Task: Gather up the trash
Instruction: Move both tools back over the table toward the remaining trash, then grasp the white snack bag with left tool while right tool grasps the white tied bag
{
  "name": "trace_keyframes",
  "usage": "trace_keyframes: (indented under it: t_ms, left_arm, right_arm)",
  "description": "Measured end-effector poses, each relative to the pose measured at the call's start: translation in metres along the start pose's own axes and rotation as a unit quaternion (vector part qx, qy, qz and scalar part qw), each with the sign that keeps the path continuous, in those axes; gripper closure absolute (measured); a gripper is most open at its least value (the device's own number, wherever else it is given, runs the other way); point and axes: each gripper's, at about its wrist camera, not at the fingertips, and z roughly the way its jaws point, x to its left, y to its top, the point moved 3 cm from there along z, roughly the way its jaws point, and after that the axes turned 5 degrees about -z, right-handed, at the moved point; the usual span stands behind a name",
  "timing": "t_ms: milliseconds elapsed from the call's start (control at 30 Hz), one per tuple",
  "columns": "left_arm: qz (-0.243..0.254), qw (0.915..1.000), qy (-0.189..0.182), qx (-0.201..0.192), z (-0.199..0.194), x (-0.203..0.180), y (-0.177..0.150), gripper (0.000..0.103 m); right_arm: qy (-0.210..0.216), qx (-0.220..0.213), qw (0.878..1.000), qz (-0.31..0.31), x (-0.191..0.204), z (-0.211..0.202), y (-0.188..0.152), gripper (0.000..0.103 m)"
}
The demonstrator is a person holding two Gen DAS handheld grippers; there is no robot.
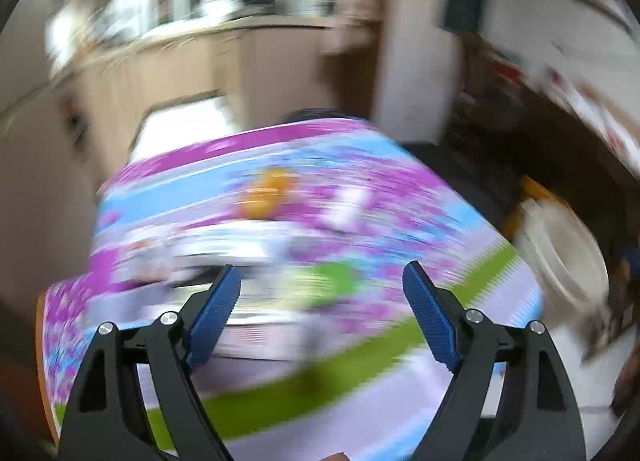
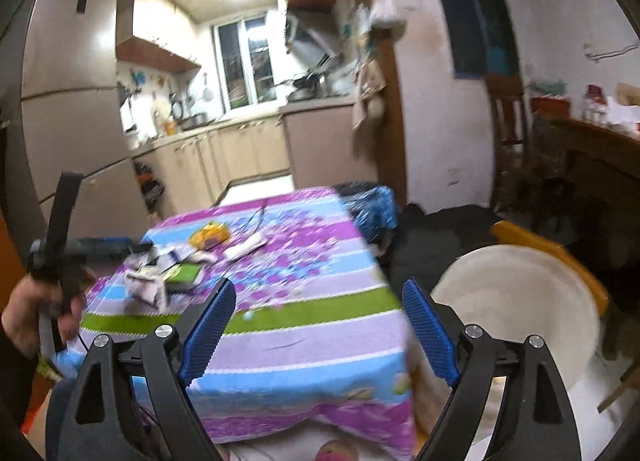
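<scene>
Left fingers [image 1: 322,287]: spread wide apart with nothing between the blue ribbed pads; the left wrist view is heavily smeared.
Right fingers [image 2: 318,299]: spread wide apart, empty, angled down over the near part of the worktop.
Worktop [image 2: 320,341]: covered by a striped cloth in purple, blue, green and white with a flower print; it fills the space between and beyond both pairs of fingers.
Trash [image 2: 154,281]: a loose cluster of crumpled white paper and small packets, lying on the cloth beyond and to the left of the right fingers' left tip, apart from it.
Green packet [image 2: 186,273]: flat, at the right edge of that cluster, just beyond the left fingertip.
Orange object [image 2: 209,236]: farther along the cloth, past the cluster; what it is cannot be told.
White strip [image 2: 244,247]: lies beside the orange object, to its right.
Basin [image 2: 516,325]: large, pale and round, off the worktop's edge, to the right of the right fingers' right tip; it also shows as a blur to the right of the left fingers [image 1: 568,261].
Person's hand [image 2: 30,313]: at the far left of the right wrist view, gripping the handle of the other gripper.
Blue bag [image 2: 372,207]: shiny, beyond the worktop's far right corner.
</scene>
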Motion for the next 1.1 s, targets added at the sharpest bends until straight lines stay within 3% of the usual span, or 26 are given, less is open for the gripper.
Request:
trace_keyframes:
  t_ms: [100,233,367,533,667,767,867,1100]
  left_arm:
    - [-0.087,0.9953,0.042,0.002,0.013,0.092,0.028,0.017]
    - [-0.136,0.9869,0.069,0.053,0.051,0.150,0.039,0.017]
    - [-0.101,0.9878,0.063,0.099,0.086,0.147,0.036,0.017]
    - [-0.088,0.9850,0.100,0.109,0.107,0.156,0.030,0.017]
    - [-0.091,0.9852,0.100,0.105,0.114,0.165,0.028,0.016]
    - [-0.097,0.9860,0.095,0.097,0.114,0.166,0.029,0.037]
    - [-0.093,0.9872,0.094,0.089,0.114,0.164,0.024,0.041]
    - [-0.075,0.9904,0.079,0.085,0.120,0.159,0.023,0.050]
  right_arm:
    - [0.015,0.021,1.000,-0.008,0.021,0.019,-0.006,0.018]
    - [0.032,0.054,0.998,-0.021,0.045,0.051,-0.012,0.018]
    - [0.044,0.075,0.996,-0.031,0.051,0.077,-0.012,0.018]
    - [0.059,0.091,0.993,-0.040,0.064,0.101,-0.008,0.018]
    - [0.089,0.105,0.990,-0.021,0.071,0.118,-0.001,0.018]
    - [0.116,0.117,0.986,0.009,0.071,0.141,0.012,0.018]
    - [0.139,0.133,0.980,0.041,0.071,0.170,0.027,0.018]
    - [0.141,0.199,0.964,0.103,0.077,0.271,0.060,0.038]
